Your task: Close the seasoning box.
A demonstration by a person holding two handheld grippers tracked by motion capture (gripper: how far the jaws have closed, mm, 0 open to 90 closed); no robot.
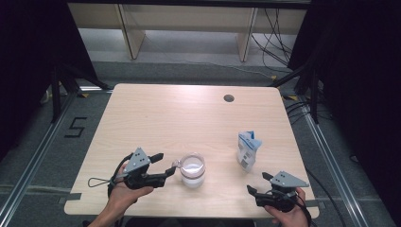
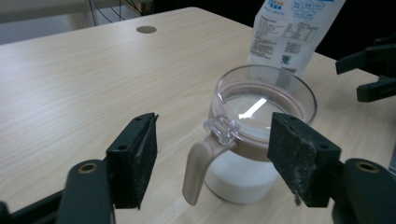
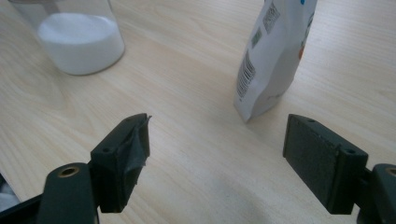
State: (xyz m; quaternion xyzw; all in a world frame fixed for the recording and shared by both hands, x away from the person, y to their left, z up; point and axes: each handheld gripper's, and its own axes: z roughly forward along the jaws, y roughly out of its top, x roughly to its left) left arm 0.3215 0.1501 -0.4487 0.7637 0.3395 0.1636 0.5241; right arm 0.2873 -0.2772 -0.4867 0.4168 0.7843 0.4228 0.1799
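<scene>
As you look down from the high view, the table [image 1: 156,113] carries a clear cup [image 1: 193,170] near its front edge, partly filled with something white, and a pouch [image 1: 248,150] standing upright well to its right. Your left gripper [image 1: 163,168] lies just left of the cup, jaws apart around the handle side, gripping nothing. Your right gripper [image 1: 257,183] sits near the front right corner, below the pouch, jaws wide and empty

In the left gripper view, the handle [image 2: 198,168] hangs between the two pads [image 2: 140,158] without touching either. A clear hinged clasp [image 2: 221,129] joins it to the rim. The cup [image 2: 261,100] looks like rigid, smooth plastic or glass, so judge it slippery and bottom-heavy from its white filling. The slim handle is likely the surest place to grip; squeeze across its flat sides and keep it upright

In the right gripper view, the pouch [image 3: 273,56] stands beyond the open pads [image 3: 322,161], apart from them, with the cup [image 3: 79,39] further left. It seems soft, light and easily tipped, so take it mid-body, gently
</scene>
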